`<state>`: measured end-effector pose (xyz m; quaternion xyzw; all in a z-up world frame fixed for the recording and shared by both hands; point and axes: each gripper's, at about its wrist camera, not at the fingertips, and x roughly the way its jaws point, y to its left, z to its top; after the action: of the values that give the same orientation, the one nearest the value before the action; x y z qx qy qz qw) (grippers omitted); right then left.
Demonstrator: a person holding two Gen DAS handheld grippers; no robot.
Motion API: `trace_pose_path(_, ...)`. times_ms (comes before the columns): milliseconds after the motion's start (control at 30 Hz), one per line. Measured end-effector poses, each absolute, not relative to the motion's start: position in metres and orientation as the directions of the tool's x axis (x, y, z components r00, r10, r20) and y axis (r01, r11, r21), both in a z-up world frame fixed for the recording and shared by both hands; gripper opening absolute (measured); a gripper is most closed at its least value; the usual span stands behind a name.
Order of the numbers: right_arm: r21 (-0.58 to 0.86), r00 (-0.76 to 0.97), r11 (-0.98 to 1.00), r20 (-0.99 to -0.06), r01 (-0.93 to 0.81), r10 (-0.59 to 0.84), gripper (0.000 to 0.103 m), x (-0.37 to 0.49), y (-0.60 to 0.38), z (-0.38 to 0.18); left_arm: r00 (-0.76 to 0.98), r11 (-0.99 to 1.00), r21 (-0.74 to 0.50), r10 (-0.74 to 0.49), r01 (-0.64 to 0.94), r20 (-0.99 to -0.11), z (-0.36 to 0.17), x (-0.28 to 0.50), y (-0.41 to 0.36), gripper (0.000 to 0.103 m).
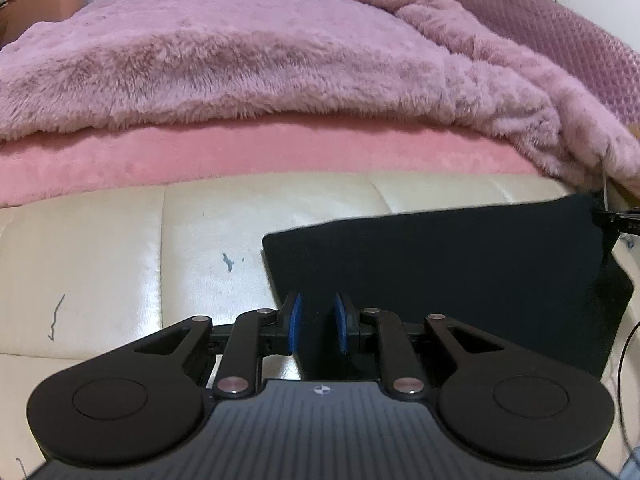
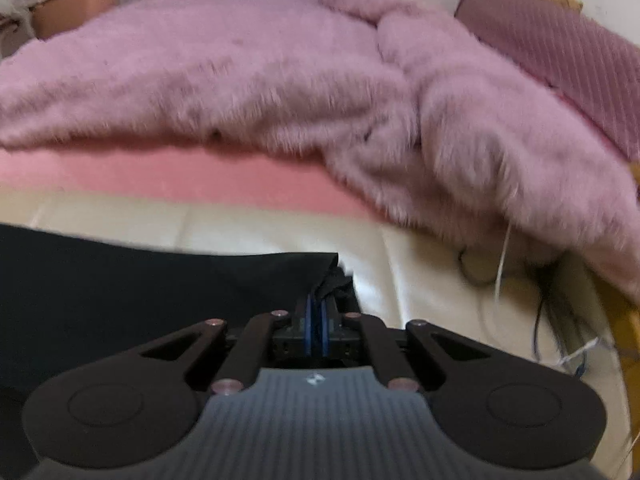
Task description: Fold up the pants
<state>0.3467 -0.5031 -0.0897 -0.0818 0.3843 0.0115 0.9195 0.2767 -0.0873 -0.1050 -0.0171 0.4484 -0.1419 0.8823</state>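
Note:
The black pants point(image 1: 460, 272) lie folded flat on a cream leather surface point(image 1: 120, 264). My left gripper point(image 1: 318, 326) is open, its blue pads a little apart, over the pants' near left edge. In the right wrist view the pants point(image 2: 120, 280) spread to the left. My right gripper point(image 2: 318, 326) is shut on the pants' right corner, where the cloth bunches up above the pads. The tip of the right gripper shows at the far right edge of the left wrist view point(image 1: 624, 220), at the pants' far corner.
A fluffy pink blanket point(image 1: 240, 60) covers the bed behind, over a pink sheet point(image 1: 260, 152). A quilted mauve pillow point(image 2: 568, 52) lies at the back right. Cables point(image 2: 552, 320) hang at the right of the cream surface.

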Motion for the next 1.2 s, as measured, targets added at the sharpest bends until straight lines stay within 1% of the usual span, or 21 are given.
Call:
trace_pose_path(67,-0.162,0.688,0.984,-0.723,-0.073,-0.068,0.0,0.349,-0.503,-0.101,0.561,0.96,-0.137,-0.254,0.243,-0.788,-0.107,0.277,-0.088,0.02)
trace_pose_path(133,-0.151,0.679,0.987,-0.73,-0.05,-0.077,0.0,0.35,-0.504,-0.105,0.57,0.961,-0.139,-0.254,0.237,-0.781,-0.105,0.277,-0.085,0.02)
trace_pose_path(233,-0.15,0.711,0.988,-0.699,-0.041,-0.076,0.0,0.345,-0.503,-0.094,0.573,0.958,-0.169,-0.276,0.233,-0.772,-0.104,0.283,-0.08,0.02)
trace_pose_path(333,-0.173,0.672,0.984,-0.734,-0.04,-0.102,0.0,0.355,-0.502,-0.106,0.571,0.955,-0.16,-0.279,0.25,-0.772,-0.109,0.291,-0.085,0.02)
trace_pose_path(400,-0.187,0.646,0.981,-0.755,-0.043,-0.116,0.0,0.358,-0.501,-0.118,0.572,0.953,-0.133,-0.27,0.271,-0.774,-0.112,0.296,-0.09,0.02)
trace_pose_path(500,-0.174,0.652,0.985,-0.749,-0.023,-0.117,0.0,0.356,-0.503,-0.12,0.56,0.959,-0.07,-0.218,0.273,-0.799,-0.122,0.309,-0.096,0.018)
trace_pose_path(533,-0.174,0.652,0.984,-0.749,-0.021,-0.119,0.001,0.356,-0.504,-0.12,0.57,0.96,-0.058,-0.21,0.274,-0.795,-0.124,0.313,-0.097,0.017)
trace_pose_path(567,-0.179,0.653,0.984,-0.748,-0.021,-0.122,0.003,0.356,-0.505,-0.12,0.577,0.961,-0.035,-0.194,0.275,-0.793,-0.125,0.317,-0.098,0.015)
trace_pose_path(633,-0.18,0.653,0.983,-0.747,-0.018,-0.125,0.011,0.354,-0.508,-0.12,0.595,0.964,0.016,-0.151,0.267,-0.79,-0.124,0.322,-0.102,0.014)
trace_pose_path(667,-0.178,0.652,0.984,-0.747,-0.012,-0.128,0.016,0.353,-0.51,-0.12,0.604,0.966,0.044,-0.123,0.253,-0.788,-0.124,0.323,-0.103,0.016)
trace_pose_path(700,-0.172,0.65,0.985,-0.749,-0.004,-0.129,0.018,0.353,-0.513,-0.12,0.614,0.971,0.072,-0.087,0.229,-0.785,-0.123,0.325,-0.101,0.021)
trace_pose_path(767,-0.165,0.647,0.986,-0.751,0.007,-0.13,0.023,0.352,-0.517,-0.118,0.615,0.981,0.058,-0.069,0.183,-0.786,-0.12,0.326,-0.091,0.021)
trace_pose_path(833,-0.179,0.647,0.984,-0.748,0.015,-0.146,0.024,0.35,-0.519,-0.115,0.608,0.989,0.036,-0.06,0.144,-0.791,-0.116,0.324,-0.079,0.021)
trace_pose_path(933,-0.233,0.646,0.971,-0.732,0.059,-0.215,0.025,0.343,-0.525,-0.11,0.618,0.991,-0.02,-0.1,0.136,-0.779,-0.103,0.311,-0.066,0.021)
trace_pose_path(1000,-0.22,0.647,0.971,-0.728,0.095,-0.228,0.025,0.335,-0.536,-0.106,0.624,0.986,-0.06,-0.146,0.158,-0.768,-0.093,0.298,-0.065,0.021)
trace_pose_path(1100,-0.131,0.7,0.985,-0.693,0.113,-0.173,0.024,0.315,-0.543,-0.094,0.619,0.97,-0.094,-0.217,0.226,-0.755,-0.083,0.273,-0.074,0.021)
trace_pose_path(1167,-0.082,0.743,0.994,-0.661,0.066,-0.104,0.024,0.303,-0.538,-0.087,0.606,0.954,-0.119,-0.268,0.275,-0.749,-0.083,0.256,-0.082,0.021)
trace_pose_path(1200,-0.064,0.761,0.998,-0.647,0.015,-0.053,0.024,0.297,-0.531,-0.085,0.601,0.948,-0.121,-0.282,0.295,-0.748,-0.084,0.247,-0.087,0.021)
